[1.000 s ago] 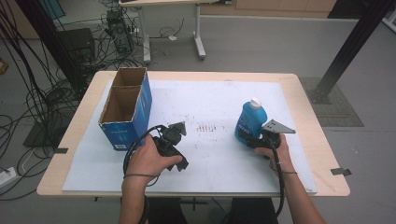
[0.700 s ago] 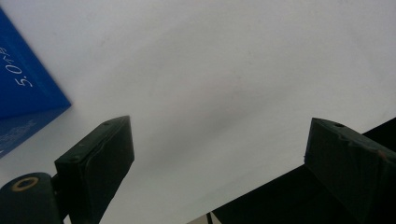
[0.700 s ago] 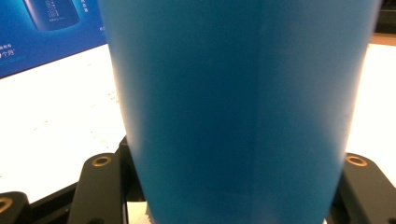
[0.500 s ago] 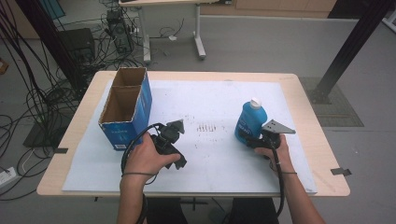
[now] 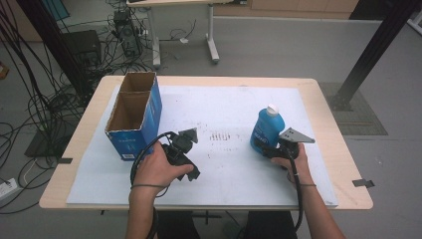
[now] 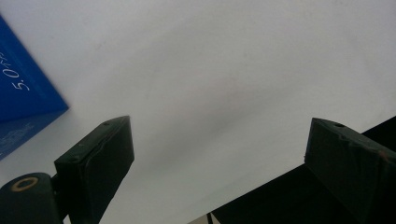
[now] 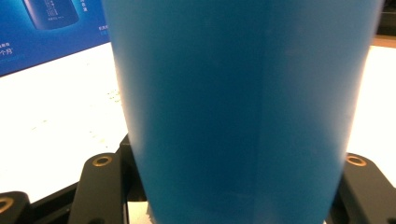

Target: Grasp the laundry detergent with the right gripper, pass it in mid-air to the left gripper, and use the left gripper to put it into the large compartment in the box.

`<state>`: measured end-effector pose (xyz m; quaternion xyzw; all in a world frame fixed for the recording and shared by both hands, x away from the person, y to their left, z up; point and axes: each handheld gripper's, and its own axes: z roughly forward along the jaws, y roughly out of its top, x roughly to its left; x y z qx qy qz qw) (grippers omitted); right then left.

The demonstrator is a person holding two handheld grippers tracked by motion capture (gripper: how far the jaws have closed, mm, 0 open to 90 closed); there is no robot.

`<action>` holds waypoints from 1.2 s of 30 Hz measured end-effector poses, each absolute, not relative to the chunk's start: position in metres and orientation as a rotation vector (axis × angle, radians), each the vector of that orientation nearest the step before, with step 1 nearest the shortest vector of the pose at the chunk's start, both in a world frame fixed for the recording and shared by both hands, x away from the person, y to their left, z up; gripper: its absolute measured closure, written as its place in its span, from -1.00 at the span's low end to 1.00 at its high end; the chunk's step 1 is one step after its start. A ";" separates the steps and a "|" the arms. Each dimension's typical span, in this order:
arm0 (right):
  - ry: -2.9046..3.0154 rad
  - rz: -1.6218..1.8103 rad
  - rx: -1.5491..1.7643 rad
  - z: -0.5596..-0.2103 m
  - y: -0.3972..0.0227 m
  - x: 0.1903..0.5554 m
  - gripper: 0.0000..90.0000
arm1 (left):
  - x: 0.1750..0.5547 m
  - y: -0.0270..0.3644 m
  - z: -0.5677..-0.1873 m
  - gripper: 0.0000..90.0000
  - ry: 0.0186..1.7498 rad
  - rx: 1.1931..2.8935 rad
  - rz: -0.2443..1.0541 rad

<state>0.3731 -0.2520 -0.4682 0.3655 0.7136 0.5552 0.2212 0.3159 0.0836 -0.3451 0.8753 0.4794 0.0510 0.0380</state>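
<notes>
A blue bottle (image 5: pixel 266 130) with a white cap stands upright on the white mat, right of centre. My right gripper (image 5: pixel 267 148) is shut on its lower body from the near side. In the right gripper view the bottle (image 7: pixel 243 107) sits between both black jaws of the right gripper (image 7: pixel 231 186). My left gripper (image 5: pixel 185 142) rests low over the mat near the blue cardboard box (image 5: pixel 133 117). In its own view the left gripper (image 6: pixel 215 154) is open, with bare mat between the jaws and the box corner (image 6: pixel 23 93) at the left.
The open-topped box has two compartments and stands at the mat's left side. Its printed face (image 7: pixel 46 28) appears behind the bottle. A smudged patch (image 5: pixel 221 137) marks the mat's middle. Cables and a desk frame (image 5: pixel 209 30) lie beyond the table.
</notes>
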 end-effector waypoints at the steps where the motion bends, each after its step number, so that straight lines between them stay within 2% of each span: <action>1: 1.974 1.532 1.006 -0.468 -0.252 0.373 -0.13 | 0.317 0.084 -0.344 -0.81 1.462 2.691 0.170; 19: 2.002 1.539 1.003 -0.465 -0.254 0.373 -0.12 | 0.325 0.088 -0.322 -0.81 1.398 2.720 0.218; 36: 2.097 1.659 0.861 -0.435 -0.248 0.369 -0.12 | 0.333 0.083 -0.289 -0.82 1.179 2.799 0.274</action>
